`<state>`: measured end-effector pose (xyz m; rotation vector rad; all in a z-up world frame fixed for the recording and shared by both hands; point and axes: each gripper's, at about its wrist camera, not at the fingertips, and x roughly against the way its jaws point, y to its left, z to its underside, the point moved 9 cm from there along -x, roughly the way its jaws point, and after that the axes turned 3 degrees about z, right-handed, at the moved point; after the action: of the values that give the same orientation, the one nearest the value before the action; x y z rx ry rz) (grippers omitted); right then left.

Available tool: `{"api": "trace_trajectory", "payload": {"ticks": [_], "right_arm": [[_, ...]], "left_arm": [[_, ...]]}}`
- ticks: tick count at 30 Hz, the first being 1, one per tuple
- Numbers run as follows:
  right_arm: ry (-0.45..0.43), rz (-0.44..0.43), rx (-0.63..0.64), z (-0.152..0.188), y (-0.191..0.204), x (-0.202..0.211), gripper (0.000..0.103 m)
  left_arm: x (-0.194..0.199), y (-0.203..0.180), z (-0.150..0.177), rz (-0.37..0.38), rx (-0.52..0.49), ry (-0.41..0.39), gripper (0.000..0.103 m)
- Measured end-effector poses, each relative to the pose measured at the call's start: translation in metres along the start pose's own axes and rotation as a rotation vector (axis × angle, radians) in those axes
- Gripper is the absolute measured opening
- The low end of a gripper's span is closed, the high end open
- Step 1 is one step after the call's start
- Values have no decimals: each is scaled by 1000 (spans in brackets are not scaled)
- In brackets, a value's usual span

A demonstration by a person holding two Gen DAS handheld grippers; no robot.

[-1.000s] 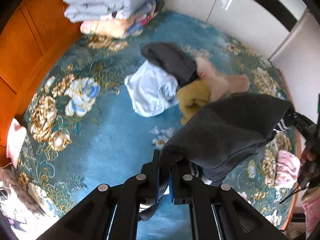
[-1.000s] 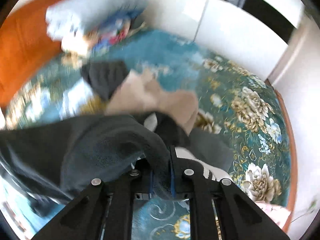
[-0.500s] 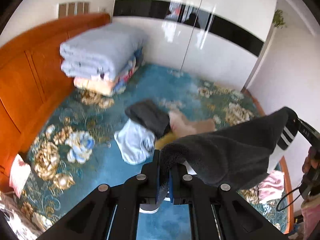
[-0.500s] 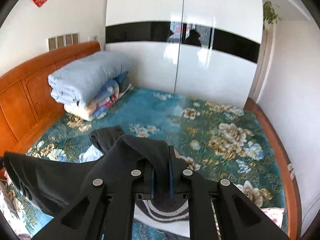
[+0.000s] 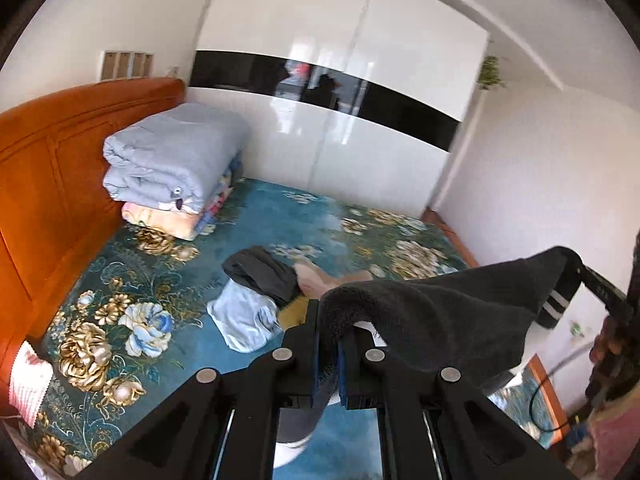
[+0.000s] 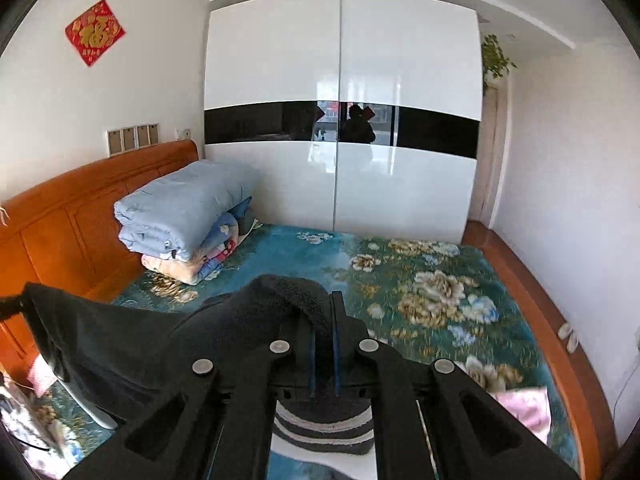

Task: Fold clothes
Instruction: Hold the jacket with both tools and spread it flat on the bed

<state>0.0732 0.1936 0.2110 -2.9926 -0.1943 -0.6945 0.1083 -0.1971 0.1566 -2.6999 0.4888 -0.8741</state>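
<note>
Both wrist views high over the bed (image 5: 280,216), facing the shared wardrobe (image 6: 340,160)

garment (image 5: 460,316): dark grey, white-striped cuff at 3 o'clock | bedspread (image 5: 280,216): teal, gold-and-white flowers | quilt (image 5: 172,156): pale blue, 10 o'clock | headboard (image 5: 48,184): orange | wardrobe (image 6: 340,80): white, black band

The garment (image 5: 452,320) hangs above the bed (image 5: 132,280), stretched between the left claw (image 5: 329,344), which pinches one edge, and the right claw (image 6: 323,344), which pinches the opposite edge. Beneath and beyond it, a heap of clothes (image 5: 256,300) lies on the bed's middle. Farther back, at the left, a stack of folded bedding (image 6: 180,220) rests on the bed against the headboard (image 6: 60,232), and the wardrobe (image 6: 340,120) stands behind the bed's far side.
</note>
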Motion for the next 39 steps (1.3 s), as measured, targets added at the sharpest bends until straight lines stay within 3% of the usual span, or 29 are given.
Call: {"api": "trace_trajectory", "payload": {"ticks": [4,6,10,14,19,22,28,35,39], "right_arm": [[35,16,-35,27,1,59,5],[51,13,-27,34,7,84,5],[100,15,-10,41,9,88,5],[315,24,-8,92,1,11,5],[630,-7,-60,212,-7,-101,5],[799,-33,-118,290,-6,-155,5],[934,-34,-194,353,-26,-235,5],[1024,-21,-295,383,-58,-326,6],[1060,-38,-346,405,-60,-357,7]], "left_arm": [[31,12,23,35,62,48,7],[37,11,23,39,40,61,7],[0,11,24,32,-1,146,7],[-90,29,73,-25,20,339,7],[-206,80,186,-119,262,648,7],[-243,86,234,-185,272,751,7],[-314,97,243,-236,300,796,7],[-404,131,245,-311,387,882,7],[-428,143,257,-342,462,931,11]]}}
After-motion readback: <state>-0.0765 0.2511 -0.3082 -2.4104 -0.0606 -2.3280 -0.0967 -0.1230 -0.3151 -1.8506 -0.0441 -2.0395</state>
